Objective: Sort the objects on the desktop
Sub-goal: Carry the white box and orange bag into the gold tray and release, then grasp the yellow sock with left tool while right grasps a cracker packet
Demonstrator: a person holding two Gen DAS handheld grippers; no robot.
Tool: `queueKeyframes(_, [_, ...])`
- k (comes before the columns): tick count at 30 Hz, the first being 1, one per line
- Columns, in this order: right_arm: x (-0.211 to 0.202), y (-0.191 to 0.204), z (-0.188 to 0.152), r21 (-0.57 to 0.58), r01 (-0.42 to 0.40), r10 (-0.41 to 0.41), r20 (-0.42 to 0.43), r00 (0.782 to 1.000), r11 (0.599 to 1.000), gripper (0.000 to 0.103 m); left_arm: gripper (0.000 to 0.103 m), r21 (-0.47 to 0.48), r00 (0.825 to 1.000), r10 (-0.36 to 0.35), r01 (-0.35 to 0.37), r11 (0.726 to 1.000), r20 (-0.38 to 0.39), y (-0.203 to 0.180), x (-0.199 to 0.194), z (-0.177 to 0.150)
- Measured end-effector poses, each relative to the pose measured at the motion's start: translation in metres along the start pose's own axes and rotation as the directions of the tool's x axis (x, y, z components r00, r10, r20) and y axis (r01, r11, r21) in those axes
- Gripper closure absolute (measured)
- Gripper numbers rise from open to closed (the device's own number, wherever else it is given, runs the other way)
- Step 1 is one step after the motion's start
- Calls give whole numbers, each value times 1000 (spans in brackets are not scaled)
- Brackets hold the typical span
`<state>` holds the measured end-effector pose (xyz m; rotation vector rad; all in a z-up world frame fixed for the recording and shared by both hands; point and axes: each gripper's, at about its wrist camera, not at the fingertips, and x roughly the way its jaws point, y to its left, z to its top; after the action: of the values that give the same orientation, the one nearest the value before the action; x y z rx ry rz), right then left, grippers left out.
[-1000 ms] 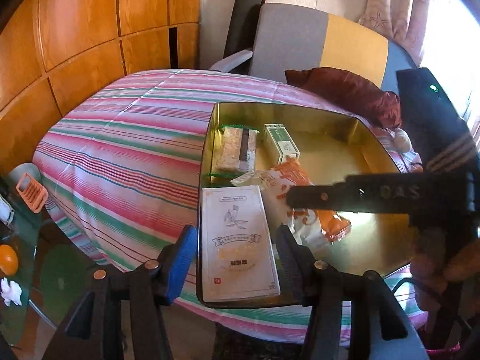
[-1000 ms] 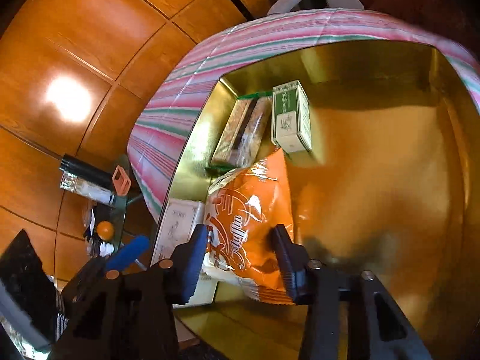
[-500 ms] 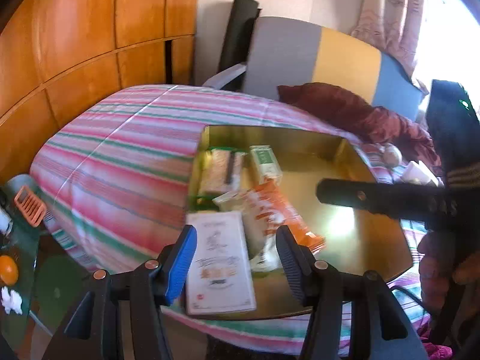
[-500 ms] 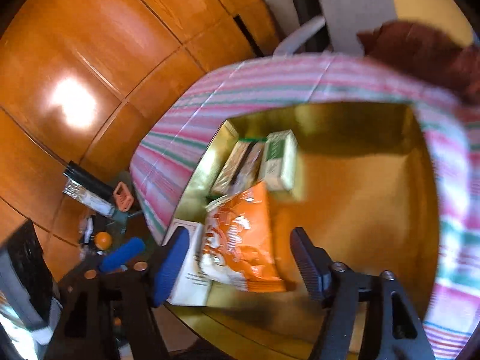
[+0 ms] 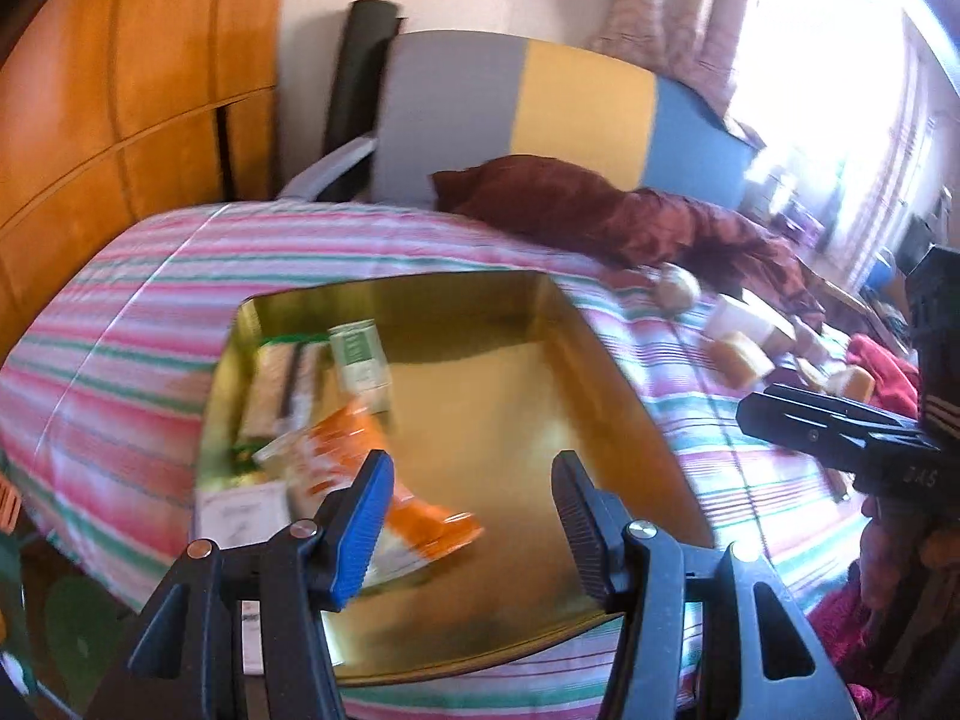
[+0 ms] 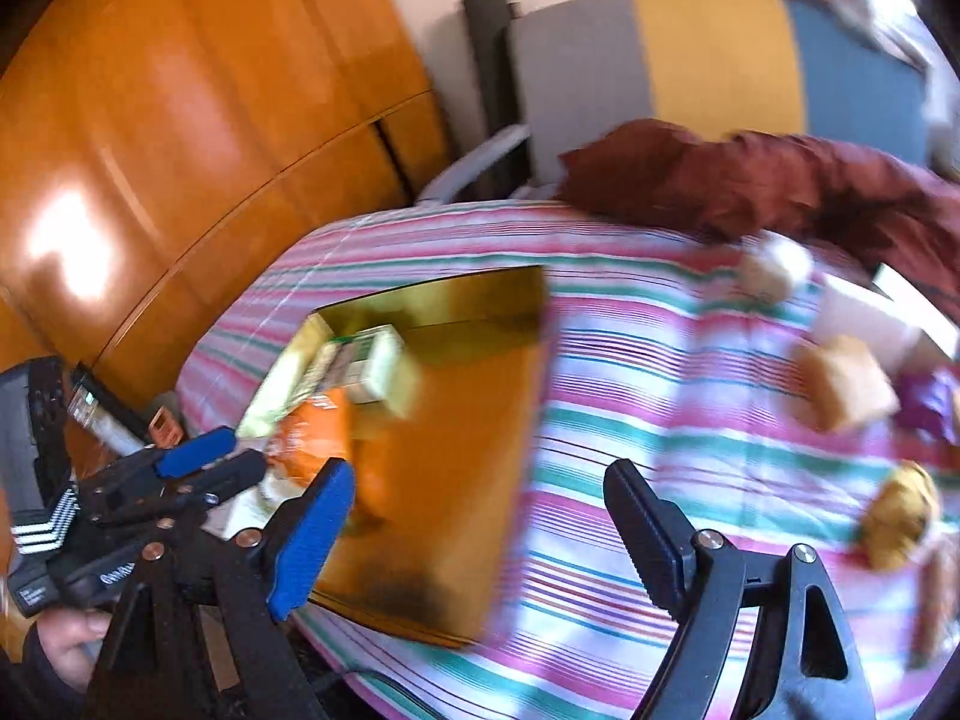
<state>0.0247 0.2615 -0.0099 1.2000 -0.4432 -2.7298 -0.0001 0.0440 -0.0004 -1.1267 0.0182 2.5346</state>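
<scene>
At the bottom of the left wrist view, my left gripper (image 5: 471,516) has its two fingers spread wide with nothing between them. At the bottom of the right wrist view, my right gripper (image 6: 474,531) is spread wide too and holds nothing. Just above the left gripper, in the middle of the frame, sits the gold tray (image 5: 606,408) on the striped cloth (image 5: 120,324). In the tray, along its left side, I see an orange snack bag (image 5: 360,456) nearest to me, with a white packet (image 5: 240,516) at the lower left corner of the tray. A bit higher up lie a tan packet with a dark stripe (image 5: 285,384) and a small green and white box (image 5: 360,357). So I think four things are already put away, and the right half of the tray is bare. Farther off, at the right side of the right wrist view, more things wait on the cloth outside the tray: a tan block (image 6: 849,381), a yellow lumpy thing (image 6: 900,513), a white box (image 6: 864,318) and a small round thing (image 6: 774,267). They are blurry, so I cannot say just what they are. I think these are what is left to sort. At the top of the frame is a dark red blanket (image 6: 750,180) and a chair (image 6: 690,60) in gray, yellow and blue.
</scene>
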Motion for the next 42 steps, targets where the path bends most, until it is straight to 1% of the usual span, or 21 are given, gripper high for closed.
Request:
queueKeyframes(4, [-22,-40,-6,86,66,-67,8,998,994,18,47,52,999,-47,47,998,-14,-25,7,8])
queueKeyframes(5, [-29,-52,-8,114,95,-95,1,995,989,18,47,66,998,-58,59,996,-17,-31,8,10])
queueKeyframes(10, [-58,-98,-19,193,184,-185,-13,983,964,18,47,116,990,-130,135,984,-50,-62,16,16])
queueKeyframes(11, [-63,-106,-22,204,201,-202,-16,979,958,18,47,128,989,-134,140,982,-53,-68,18,16])
queueKeyframes(15, [-90,-147,-36,254,285,-283,-47,958,924,18,47,175,983,-166,178,968,-78,-91,24,16])
queueKeyframes(19, [-112,-177,-50,275,343,-333,-84,939,898,18,47,210,977,-187,204,956,-98,-109,32,16])
queueKeyframes(20, [-115,-186,-53,277,371,-355,-107,929,887,19,47,215,976,-192,211,954,-105,-113,34,16])
queueKeyframes(22, [-119,-196,-60,275,399,-376,-136,917,875,25,47,220,972,-201,223,950,-119,-118,38,16])
queueKeyframes(24, [-118,-204,-63,262,419,-386,-169,907,869,31,47,222,969,-209,234,947,-131,-123,42,16])
queueKeyframes(26, [-113,-211,-64,257,430,-389,-199,900,865,31,47,229,968,-209,236,944,-139,-127,45,16])
queueKeyframes(29, [-104,-217,-62,257,416,-363,-230,903,872,31,47,236,966,-214,244,941,-145,-133,48,19])
queueKeyframes(30, [-99,-220,-60,253,420,-362,-245,899,872,31,47,240,965,-218,249,939,-148,-135,49,20])
queueKeyframes(32, [-90,-225,-58,240,435,-369,-276,888,868,31,47,242,962,-226,258,935,-153,-138,51,24])
queueKeyframes(35, [-73,-233,-54,208,443,-370,-314,875,872,31,47,236,952,-255,290,928,-168,-145,55,30])
queueKeyframes(37, [-64,-241,-53,191,469,-390,-341,855,862,31,47,238,945,-275,313,919,-179,-153,58,33])
queueKeyframes(38, [-60,-244,-54,183,474,-393,-353,849,861,31,47,244,942,-280,320,915,-184,-157,60,34])
queueKeyframes(41, [-49,-255,-57,180,479,-387,-384,839,859,31,47,262,931,-303,350,899,-204,-173,67,37])
queueKeyframes(42, [-46,-258,-59,170,483,-390,-393,832,859,37,47,268,926,-311,362,893,-213,-179,69,38])
